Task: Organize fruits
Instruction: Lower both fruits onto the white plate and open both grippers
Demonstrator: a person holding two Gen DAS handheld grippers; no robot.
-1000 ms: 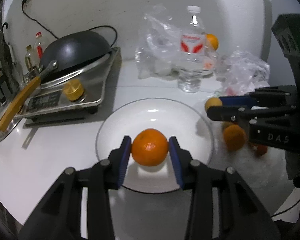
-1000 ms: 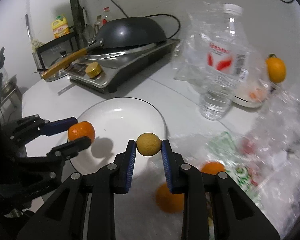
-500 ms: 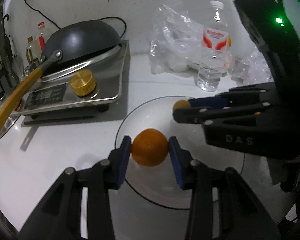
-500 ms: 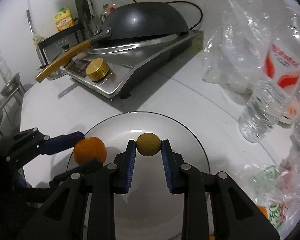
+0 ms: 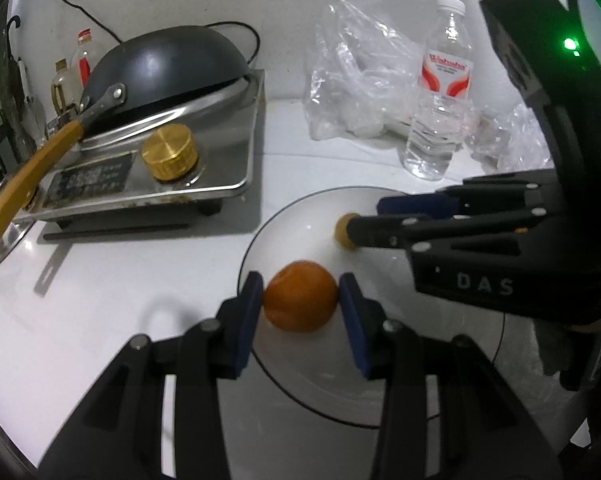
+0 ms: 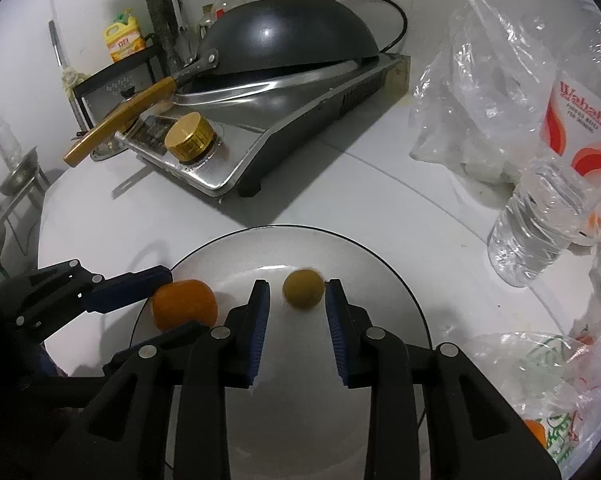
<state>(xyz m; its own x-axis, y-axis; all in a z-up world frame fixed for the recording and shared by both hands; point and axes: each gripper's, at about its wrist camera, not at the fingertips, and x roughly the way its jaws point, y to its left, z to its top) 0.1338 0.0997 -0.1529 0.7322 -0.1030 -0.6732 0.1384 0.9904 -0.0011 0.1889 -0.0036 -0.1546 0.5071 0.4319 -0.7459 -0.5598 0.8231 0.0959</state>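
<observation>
My left gripper has its jaws a little apart around an orange mandarin, which sits on the left part of a white plate. My right gripper is open over the plate, and a small yellow-green fruit lies on the plate between its fingertips, nearer the right one. The mandarin also shows in the right wrist view, as does the left gripper. The small fruit shows at the right gripper's tip.
A steel stove with a dark wok and a wooden handle stands to the left. A water bottle and clear plastic bags stand behind the plate. Another orange fruit lies in a bag at the right.
Both grippers have opened: the right one let the small yellow-green fruit onto the plate, and the left one loosened around the mandarin on the plate. Both cameras moved slightly closer to the plate.
</observation>
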